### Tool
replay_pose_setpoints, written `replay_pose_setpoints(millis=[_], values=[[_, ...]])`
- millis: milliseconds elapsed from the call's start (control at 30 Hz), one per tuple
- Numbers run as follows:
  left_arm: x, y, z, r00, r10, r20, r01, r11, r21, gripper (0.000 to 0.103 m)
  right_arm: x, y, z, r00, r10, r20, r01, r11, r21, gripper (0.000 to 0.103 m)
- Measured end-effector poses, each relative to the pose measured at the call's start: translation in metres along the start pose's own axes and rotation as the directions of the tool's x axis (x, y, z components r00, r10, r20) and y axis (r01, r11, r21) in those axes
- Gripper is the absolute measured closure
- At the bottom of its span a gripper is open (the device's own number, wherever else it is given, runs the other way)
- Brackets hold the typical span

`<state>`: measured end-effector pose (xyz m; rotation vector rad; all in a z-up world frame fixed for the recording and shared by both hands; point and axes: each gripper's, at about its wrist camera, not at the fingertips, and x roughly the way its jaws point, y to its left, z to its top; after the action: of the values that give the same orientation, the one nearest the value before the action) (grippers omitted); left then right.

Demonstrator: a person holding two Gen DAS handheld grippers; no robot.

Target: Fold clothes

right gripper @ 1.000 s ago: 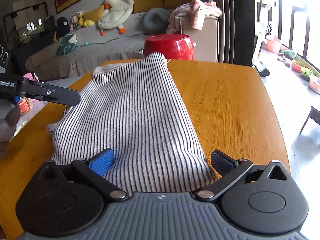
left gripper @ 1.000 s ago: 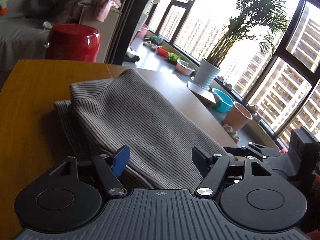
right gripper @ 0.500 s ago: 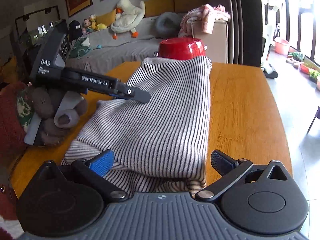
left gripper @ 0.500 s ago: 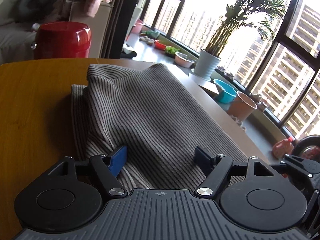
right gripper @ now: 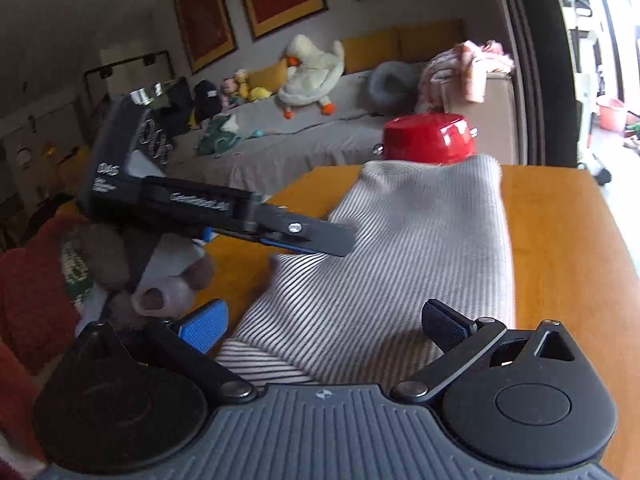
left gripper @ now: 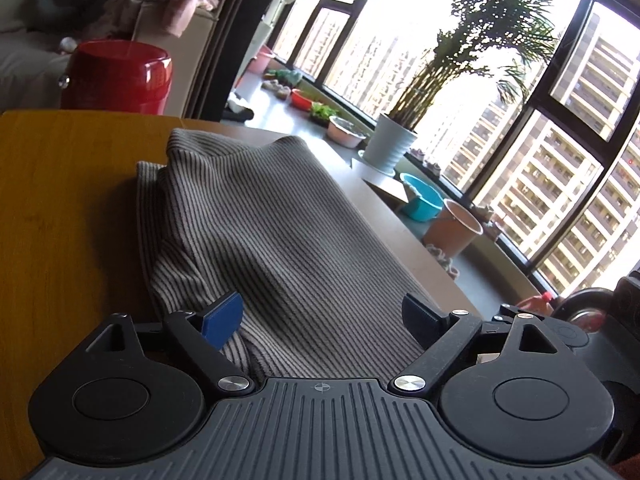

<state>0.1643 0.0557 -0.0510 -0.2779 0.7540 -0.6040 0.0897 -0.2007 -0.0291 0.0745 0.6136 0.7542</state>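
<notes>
A: While the striped garment (left gripper: 276,248) lies heaped on the wooden table (left gripper: 60,208), where's the left gripper (left gripper: 324,312) sitting?

B: At the near end of the cloth, fingers spread wide, nothing pinched. Blue pad (left gripper: 222,318) on its left side rests against a fold, dark pad on the right sits by the cloth edge. Garment runs straight ahead of it.

A: Beyond that?

B: Red pot (left gripper: 116,76) ahead and to the left past the table edge, potted palm (left gripper: 404,136) ahead to the right by the window.

A: Right gripper (right gripper: 324,320)?

B: Also spread apart, holding nothing. Striped garment (right gripper: 400,264) lies between and ahead of its fingers, doubled over with a lower layer showing near the left finger. Left gripper (right gripper: 320,238) comes in from its left, tips over the cloth's left edge; can't tell touching or not, blurry.

A: Background?

B: Red pot (right gripper: 428,140) straight ahead just behind the cloth's far end, sofa with a plush duck (right gripper: 312,76) farther back.
</notes>
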Motion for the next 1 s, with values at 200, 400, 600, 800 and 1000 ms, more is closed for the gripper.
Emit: replay_pose_setpoints(millis=[200, 400, 600, 800, 1000], values=[[0.005, 0.0, -0.009, 1.0, -0.016, 0.01, 0.016, 1.0, 0.015, 0.008, -0.003, -0.007, -0.01, 0.998, 0.004, -0.059, -0.001, 0.998, 0.059, 0.0], [0.002, -0.007, -0.02, 0.999, -0.037, 0.023, 0.036, 0.999, 0.032, 0.005, -0.013, -0.001, -0.017, 0.997, 0.016, -0.077, -0.01, 0.997, 0.076, 0.0], [-0.003, -0.01, -0.028, 0.999, -0.04, 0.029, 0.038, 0.998, 0.045, 0.005, -0.017, 0.011, -0.018, 0.996, -0.016, -0.091, 0.016, 1.0, 0.003, 0.0], [-0.009, -0.007, -0.033, 0.998, -0.057, 0.041, 0.055, 0.998, 0.037, 0.005, -0.036, -0.004, -0.01, 0.996, -0.076, -0.039, 0.077, 0.997, 0.02, 0.001], [-0.008, -0.004, -0.035, 0.996, -0.074, 0.05, 0.072, 0.997, 0.028, 0.004, -0.036, -0.039, 0.003, 0.964, -0.261, 0.043, 0.253, 0.958, 0.137, 0.026]])
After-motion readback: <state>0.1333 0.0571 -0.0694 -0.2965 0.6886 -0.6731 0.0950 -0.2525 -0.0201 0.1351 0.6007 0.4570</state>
